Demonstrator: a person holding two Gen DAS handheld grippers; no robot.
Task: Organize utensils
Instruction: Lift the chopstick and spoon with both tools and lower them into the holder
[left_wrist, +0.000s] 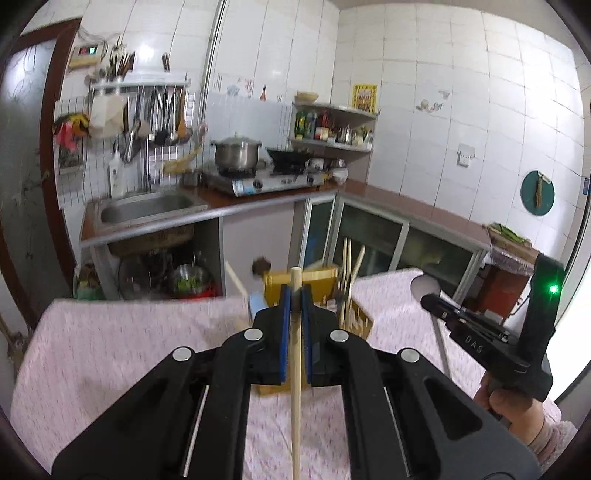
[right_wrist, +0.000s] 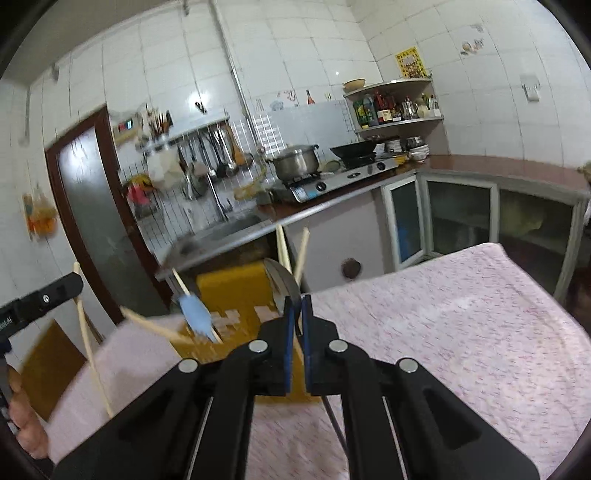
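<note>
My left gripper (left_wrist: 295, 295) is shut on a long round wooden stick (left_wrist: 295, 406), which stands upright between the blue pads. Just beyond it a yellow wooden utensil holder (left_wrist: 274, 291) sits on the pink-clothed table (left_wrist: 110, 350), with wooden utensils (left_wrist: 351, 273) sticking out. My right gripper (right_wrist: 295, 306) is shut on a metal spoon (right_wrist: 282, 284), bowl up and handle hanging below. In the left wrist view the right gripper (left_wrist: 428, 301) holds the spoon (left_wrist: 424, 286) to the right of the holder. A blue silicone spatula (right_wrist: 197, 314) rests in the holder (right_wrist: 232, 291).
Behind the table runs a kitchen counter (left_wrist: 258, 201) with a sink (left_wrist: 147, 206), a gas stove (left_wrist: 266, 181) bearing a pot and a wok, and a corner shelf of bottles (left_wrist: 332, 125). Utensils hang on the wall rack (left_wrist: 159, 107). A person's hand (left_wrist: 517, 410) grips the right tool.
</note>
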